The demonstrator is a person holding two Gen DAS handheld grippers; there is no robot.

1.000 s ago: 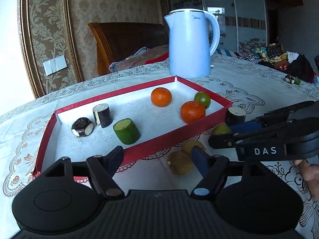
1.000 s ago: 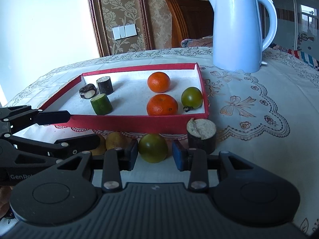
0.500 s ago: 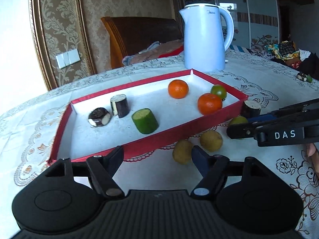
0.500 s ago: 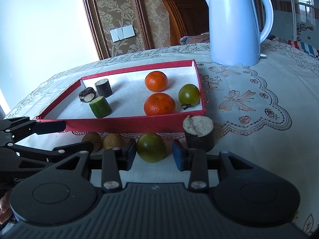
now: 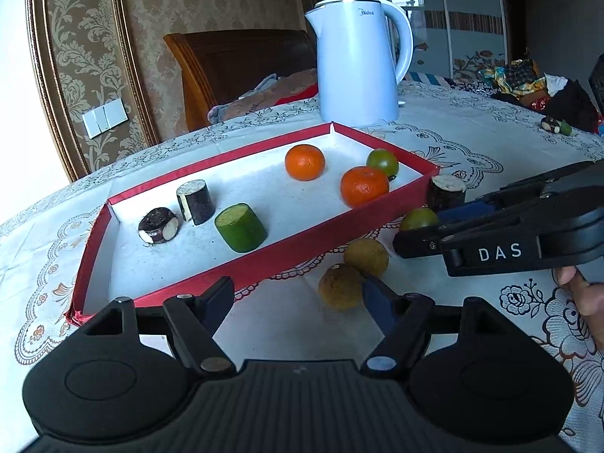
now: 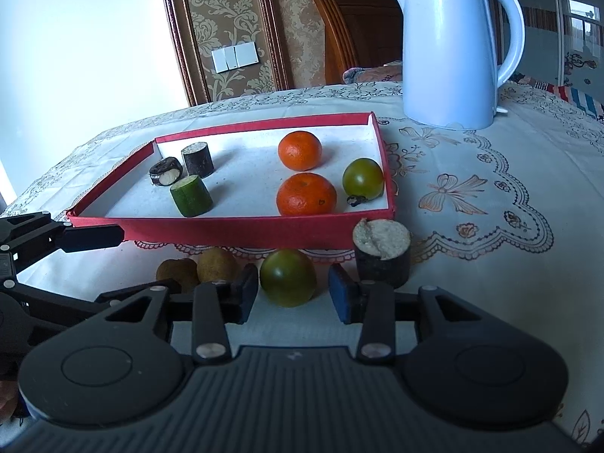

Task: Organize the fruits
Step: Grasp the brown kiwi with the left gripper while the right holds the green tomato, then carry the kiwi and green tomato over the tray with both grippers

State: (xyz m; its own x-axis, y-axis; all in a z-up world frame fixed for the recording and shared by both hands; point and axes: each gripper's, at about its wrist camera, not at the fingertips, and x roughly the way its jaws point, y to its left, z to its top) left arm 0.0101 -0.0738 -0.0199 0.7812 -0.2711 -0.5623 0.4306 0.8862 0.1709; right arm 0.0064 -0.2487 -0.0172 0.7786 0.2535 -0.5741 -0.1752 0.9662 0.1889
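The right gripper [image 6: 293, 293] has just been spreading, its pads flanking but clear of the green tomato [image 6: 288, 277]; the left gripper [image 5: 298, 298] is spread, empty, above the surface [image 5: 472, 139].

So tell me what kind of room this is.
Probably a lived-in home, a dining or living room: an embroidered tablecloth with an electric kettle on it, damask wallpaper, and a carved wooden chair back draped with cloth.

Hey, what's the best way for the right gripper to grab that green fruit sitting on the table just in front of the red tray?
Grip the green fruit across its widest middle, coming in low from the near side. It is round and sits directly ahead of the right gripper, whose jaws have just been opening. The sugarcane piece stands close on its right, so keep that finger tight to the fruit.
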